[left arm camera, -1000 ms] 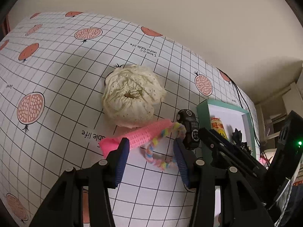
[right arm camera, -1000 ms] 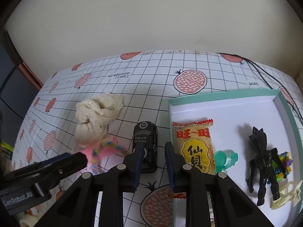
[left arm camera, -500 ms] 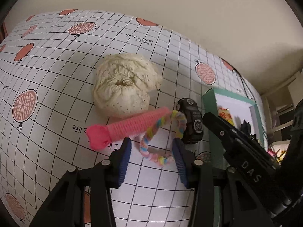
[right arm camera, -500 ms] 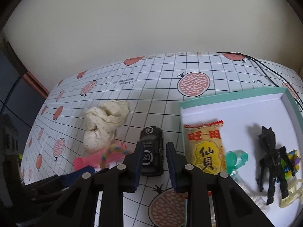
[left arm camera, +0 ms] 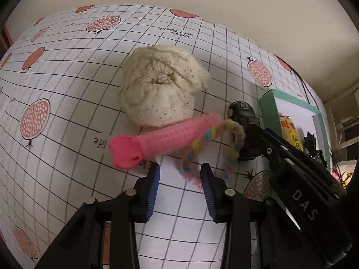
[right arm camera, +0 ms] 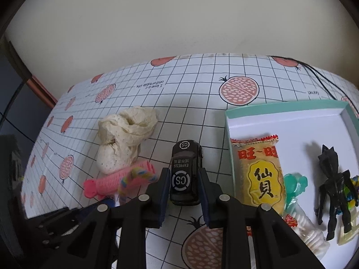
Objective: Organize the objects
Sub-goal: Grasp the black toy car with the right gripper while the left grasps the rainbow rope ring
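1. A white grid-patterned tablecloth printed with orange-red pomegranate halves (right arm camera: 239, 90) covers the surface across the middle of both views; small black lettering (left arm camera: 175, 32) sits in the upper centre of the left view.
2. A plain cream wall (right arm camera: 179, 22) fills the top of each frame.
3. Thin black cables (right arm camera: 318, 76) run over the cloth at the upper right of the right view.
4. A reddish-brown wooden edge (right arm camera: 42, 92) shows at the left of the right view, with a dark area below it.
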Available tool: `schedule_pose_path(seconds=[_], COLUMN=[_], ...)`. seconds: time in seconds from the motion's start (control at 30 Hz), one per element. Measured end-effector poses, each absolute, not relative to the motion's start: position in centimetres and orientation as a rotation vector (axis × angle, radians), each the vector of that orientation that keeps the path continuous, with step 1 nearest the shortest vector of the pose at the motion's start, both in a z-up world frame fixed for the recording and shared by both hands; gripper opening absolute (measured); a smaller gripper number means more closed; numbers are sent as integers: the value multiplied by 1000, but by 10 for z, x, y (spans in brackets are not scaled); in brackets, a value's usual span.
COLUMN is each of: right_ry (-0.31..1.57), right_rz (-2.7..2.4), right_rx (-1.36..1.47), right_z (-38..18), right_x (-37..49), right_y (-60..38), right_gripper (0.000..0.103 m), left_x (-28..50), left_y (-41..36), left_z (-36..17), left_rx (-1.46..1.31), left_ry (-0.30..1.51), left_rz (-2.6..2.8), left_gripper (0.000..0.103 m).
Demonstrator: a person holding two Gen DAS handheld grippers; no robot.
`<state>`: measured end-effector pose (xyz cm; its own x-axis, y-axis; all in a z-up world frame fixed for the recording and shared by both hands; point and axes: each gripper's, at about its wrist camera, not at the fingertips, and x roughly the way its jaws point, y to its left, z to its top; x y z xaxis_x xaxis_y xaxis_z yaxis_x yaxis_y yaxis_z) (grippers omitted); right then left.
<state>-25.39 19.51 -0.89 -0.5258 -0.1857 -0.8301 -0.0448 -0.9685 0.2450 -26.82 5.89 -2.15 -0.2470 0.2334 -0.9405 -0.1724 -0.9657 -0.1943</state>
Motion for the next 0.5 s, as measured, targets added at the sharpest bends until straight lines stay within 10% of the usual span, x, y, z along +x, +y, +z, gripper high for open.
schedule_pose_path(seconds=[0.5], right_ry=[-397], right_rz=[-2651], right_rx=[1485], right_z=[-12], right_x=[-254], right_y=[198], right_gripper=[30], left_x=[-271], left_y=[53], left_z=[-18], left_rx=[-1724], left_ry=[-58], left_rz=[2326], left_gripper=[36])
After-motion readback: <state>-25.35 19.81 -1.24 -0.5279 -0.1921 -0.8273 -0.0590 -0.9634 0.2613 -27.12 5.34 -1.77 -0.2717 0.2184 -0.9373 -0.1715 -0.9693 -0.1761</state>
